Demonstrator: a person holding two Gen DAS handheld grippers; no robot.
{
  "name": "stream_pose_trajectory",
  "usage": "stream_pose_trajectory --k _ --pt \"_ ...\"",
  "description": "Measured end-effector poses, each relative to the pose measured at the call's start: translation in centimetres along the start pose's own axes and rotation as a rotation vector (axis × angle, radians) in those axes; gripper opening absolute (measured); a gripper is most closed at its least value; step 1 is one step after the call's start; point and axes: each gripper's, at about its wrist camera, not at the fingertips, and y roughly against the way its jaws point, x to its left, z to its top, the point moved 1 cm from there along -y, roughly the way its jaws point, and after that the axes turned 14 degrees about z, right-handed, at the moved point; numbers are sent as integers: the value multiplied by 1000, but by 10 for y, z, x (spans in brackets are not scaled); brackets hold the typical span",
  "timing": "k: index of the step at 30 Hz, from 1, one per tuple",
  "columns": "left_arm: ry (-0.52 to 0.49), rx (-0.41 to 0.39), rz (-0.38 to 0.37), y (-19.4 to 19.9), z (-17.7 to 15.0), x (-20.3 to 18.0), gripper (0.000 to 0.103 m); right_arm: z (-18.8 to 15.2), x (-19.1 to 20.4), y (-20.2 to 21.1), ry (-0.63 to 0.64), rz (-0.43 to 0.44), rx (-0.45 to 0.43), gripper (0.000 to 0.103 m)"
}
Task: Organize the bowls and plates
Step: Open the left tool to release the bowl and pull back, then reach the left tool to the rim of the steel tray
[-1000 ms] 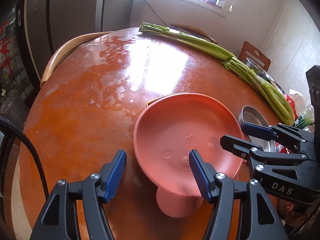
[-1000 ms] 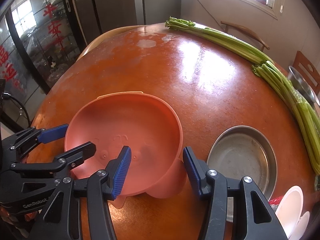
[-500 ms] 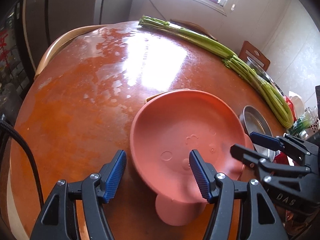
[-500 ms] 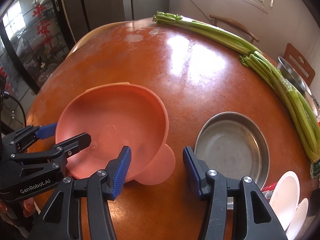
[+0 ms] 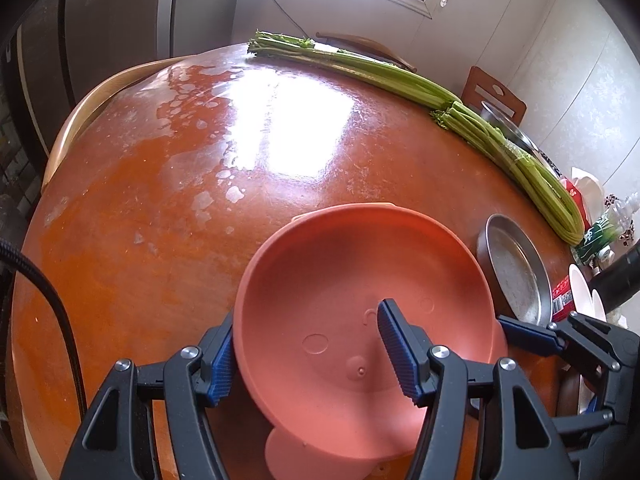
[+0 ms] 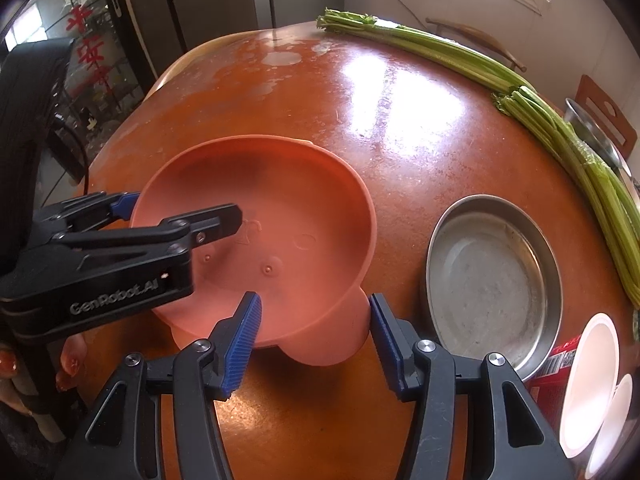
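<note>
Jaws of the left gripper [image 5: 308, 354] stand spread and straddle the near-left rim of the pink bowl [image 5: 360, 320]: one blue pad sits outside the wall, the other inside over the basin. Whether either pad presses the rim cannot be told. Left wrist view: the bowl rests on the round red-brown table [image 5: 160, 200] near its front edge, a rounded ear tab poking out beneath the rim toward the camera. Faint raised face marks show in the basin. A steel pan [image 5: 516, 272] lies just beside the bowl toward the table's right edge. Celery stalks [image 5: 400, 80] run along the far and right edges. The right gripper [image 5: 560, 344] enters from the lower right, its blue tip at the bowl's right rim.

Right wrist view: the right gripper [image 6: 314, 336] is spread wide, its pads flanking the bowl's [image 6: 280, 208] near rim and ear tab; contact cannot be told. The left gripper [image 6: 182, 216] reaches in from the left, one finger outside the wall, one inside. The pan [image 6: 492, 280] sits apart from the bowl, close beside it. White dishes [image 6: 588, 384] overlap at the table's front-right edge, next to a red packet [image 6: 556, 364]. Celery [image 6: 560, 128] lines the far-right edge.
</note>
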Motion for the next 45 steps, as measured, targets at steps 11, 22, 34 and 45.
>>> stream_pose_trajectory --k 11,22,34,45 --pt "38 -107 64 37 -5 21 65 -2 3 33 -10 -69 -90 56" --pt "-24 -227 40 99 -5 -2 65 -17 4 109 -53 -63 -276 56" --pt "-121 -280 17 133 -10 -56 65 -49 -15 159 -108 -151 -379 57" --pt "-223 -289 -4 142 0 -106 65 -76 -46 186 -215 -152 -435 60"
